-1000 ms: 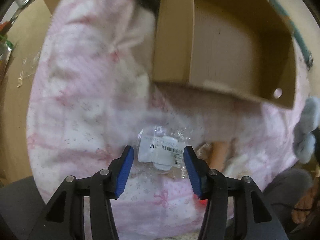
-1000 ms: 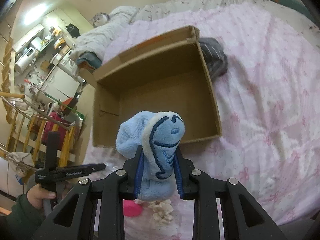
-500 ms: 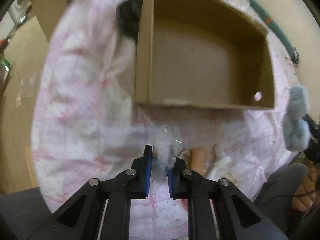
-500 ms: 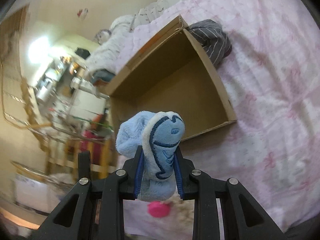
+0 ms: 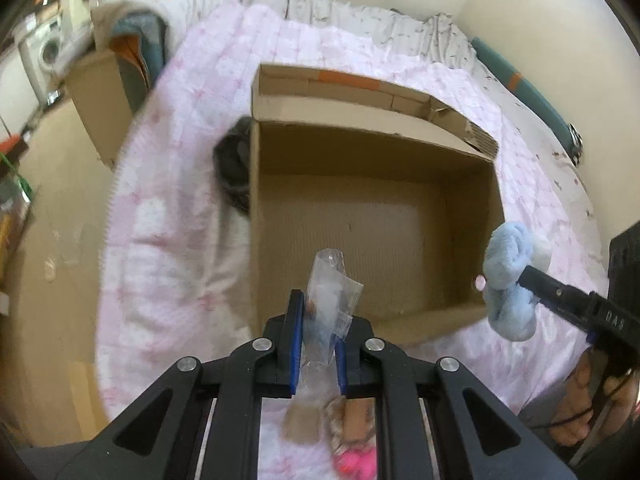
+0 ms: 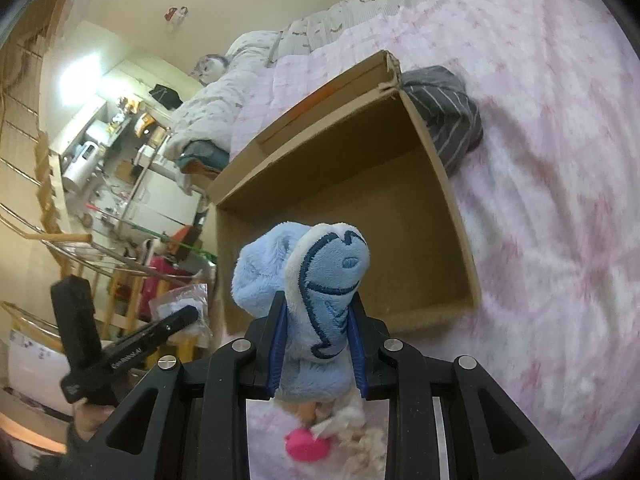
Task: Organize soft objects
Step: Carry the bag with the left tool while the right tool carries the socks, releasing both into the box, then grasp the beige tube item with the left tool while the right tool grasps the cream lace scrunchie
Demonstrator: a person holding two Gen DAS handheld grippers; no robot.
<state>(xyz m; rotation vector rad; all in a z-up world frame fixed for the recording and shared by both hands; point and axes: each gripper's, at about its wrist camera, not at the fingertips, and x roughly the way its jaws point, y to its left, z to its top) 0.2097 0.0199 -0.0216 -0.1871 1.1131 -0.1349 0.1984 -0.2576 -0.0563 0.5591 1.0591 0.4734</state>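
Observation:
My left gripper (image 5: pixel 317 316) is shut on a clear plastic packet (image 5: pixel 330 292) and holds it above the near edge of an open cardboard box (image 5: pixel 360 216) that stands empty on the pink bed. My right gripper (image 6: pixel 318 322) is shut on a light blue plush toy (image 6: pixel 316 280), held above the box's near wall (image 6: pixel 360 312). The plush and right gripper also show at the right of the left wrist view (image 5: pixel 510 276). The left gripper with the packet shows at the left of the right wrist view (image 6: pixel 176 320).
A dark striped garment (image 6: pixel 448 108) lies against the box's far side. A doll with blond hair and a pink part (image 6: pixel 320 436) lies on the pink quilt (image 6: pixel 560 160) below the grippers. A grey duvet (image 6: pixel 224 92) is at the bed's head; shelves and clutter stand beyond.
My left gripper closed on the plastic packet, lifted it off the quilt and carried it toward the box. My right gripper moved closer to the box with the plush still held.

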